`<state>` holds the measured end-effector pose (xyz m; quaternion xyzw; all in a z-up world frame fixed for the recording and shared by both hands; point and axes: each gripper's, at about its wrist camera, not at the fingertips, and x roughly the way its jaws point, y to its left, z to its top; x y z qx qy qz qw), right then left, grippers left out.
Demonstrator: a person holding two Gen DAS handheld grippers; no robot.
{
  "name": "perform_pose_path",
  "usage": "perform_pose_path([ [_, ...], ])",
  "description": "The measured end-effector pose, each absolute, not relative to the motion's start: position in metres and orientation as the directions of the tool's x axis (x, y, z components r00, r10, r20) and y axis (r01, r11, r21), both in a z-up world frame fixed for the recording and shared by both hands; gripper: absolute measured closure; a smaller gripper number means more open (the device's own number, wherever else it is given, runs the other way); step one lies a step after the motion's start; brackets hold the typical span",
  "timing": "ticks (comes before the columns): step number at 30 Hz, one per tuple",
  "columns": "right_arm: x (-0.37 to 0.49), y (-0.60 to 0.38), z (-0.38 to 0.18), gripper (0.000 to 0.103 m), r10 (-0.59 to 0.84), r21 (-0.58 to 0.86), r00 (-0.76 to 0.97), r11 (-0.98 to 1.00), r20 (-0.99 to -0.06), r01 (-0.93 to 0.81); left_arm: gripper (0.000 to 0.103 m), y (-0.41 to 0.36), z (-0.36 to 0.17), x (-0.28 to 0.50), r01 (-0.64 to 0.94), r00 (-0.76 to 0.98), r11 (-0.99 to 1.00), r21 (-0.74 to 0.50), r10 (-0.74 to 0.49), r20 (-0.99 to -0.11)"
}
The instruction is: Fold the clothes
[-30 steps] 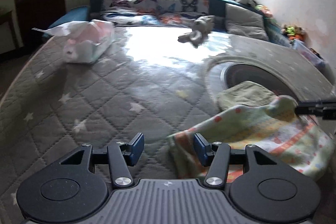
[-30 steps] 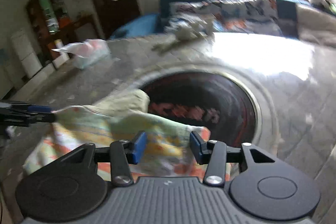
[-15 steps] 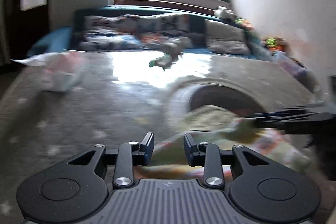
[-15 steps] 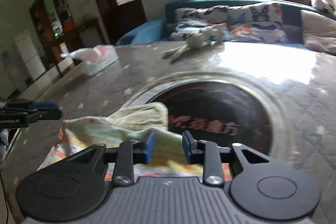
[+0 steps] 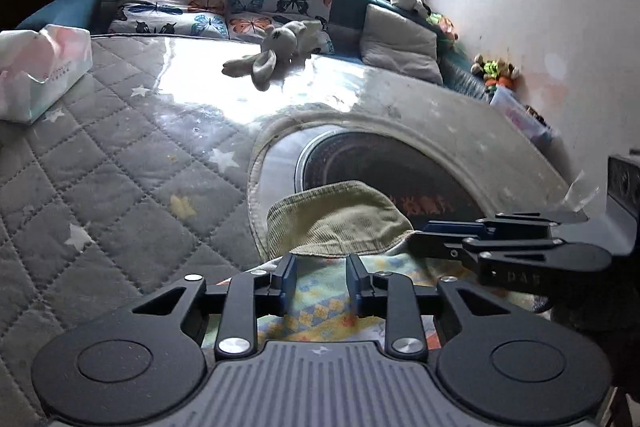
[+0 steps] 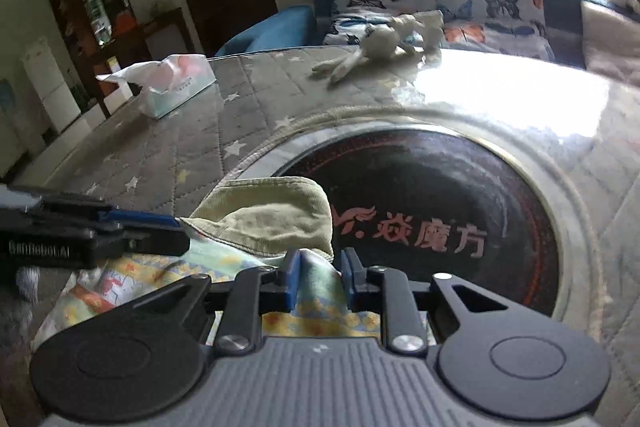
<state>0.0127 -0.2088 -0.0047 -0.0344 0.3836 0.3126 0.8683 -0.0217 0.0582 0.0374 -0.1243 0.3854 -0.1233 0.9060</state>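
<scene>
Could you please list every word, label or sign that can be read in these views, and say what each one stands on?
"焱魔方", in pink with a swirl logo before it: on the dark round panel set into the quilted cover.
"GENROBOT.AI", roughly; blurred, so letters are uncertain: on the side of the left hand-held gripper.
Embossed letters on the right hand-held gripper: too faint to read.
Small grey print on the tissue pack: too small to read.

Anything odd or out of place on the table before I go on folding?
The garment lies partly over the round dark cooktop set into the table, not on flat quilted cover. A plush rabbit sprawls at the far edge.
</scene>
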Motion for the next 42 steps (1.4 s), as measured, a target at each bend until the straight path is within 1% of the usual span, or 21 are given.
perform_pose_path([
  [6,-0.018,-0.197,0.010,0.081,0.558,0.116,0.486,0.728,-0.673,-0.676,0.074,0.061,0.039,-0.024,0.133,0.677,0.943,-0.306,-0.312,-0.667],
  [10,-0.045,-0.188,0.019,0.081,0.541,-0.010,0.558,0.712,-0.629,-0.702,0.074,0.059,0.039,-0.024,0.137,0.678,0.945,-0.296,-0.307,-0.668],
  [12,-0.051,-0.186,0.023,0.081,0.537,-0.039,0.579,0.711,-0.614,-0.702,0.074,0.058,0.038,-0.023,0.142,0.678,0.946,-0.291,-0.307,-0.668],
  [16,-0.046,-0.187,0.020,0.081,0.550,-0.008,0.543,0.698,-0.635,-0.716,0.074,0.057,0.038,-0.024,0.145,0.680,0.948,-0.284,-0.304,-0.667],
  [23,-0.008,-0.198,-0.003,0.082,0.520,0.102,0.498,0.756,-0.693,-0.647,0.074,0.060,0.040,-0.028,0.138,0.689,0.955,-0.261,-0.282,-0.668],
  [26,-0.017,-0.200,0.003,0.081,0.526,0.077,0.516,0.747,-0.677,-0.661,0.074,0.062,0.046,-0.035,0.159,0.698,0.954,-0.255,-0.292,-0.654],
  [31,-0.047,-0.187,0.018,0.081,0.590,0.048,0.479,0.661,-0.651,-0.749,0.074,0.060,0.044,-0.035,0.187,0.682,0.949,-0.253,-0.311,-0.662],
  [35,-0.070,-0.168,0.015,0.081,0.626,0.040,0.416,0.581,-0.660,-0.813,0.074,0.061,0.035,-0.032,0.170,0.669,0.954,-0.245,-0.294,-0.682],
  [42,-0.122,-0.144,0.011,0.082,0.689,0.041,0.294,0.426,-0.663,-0.904,0.074,0.065,0.033,-0.036,0.161,0.677,0.955,-0.247,-0.289,-0.677],
])
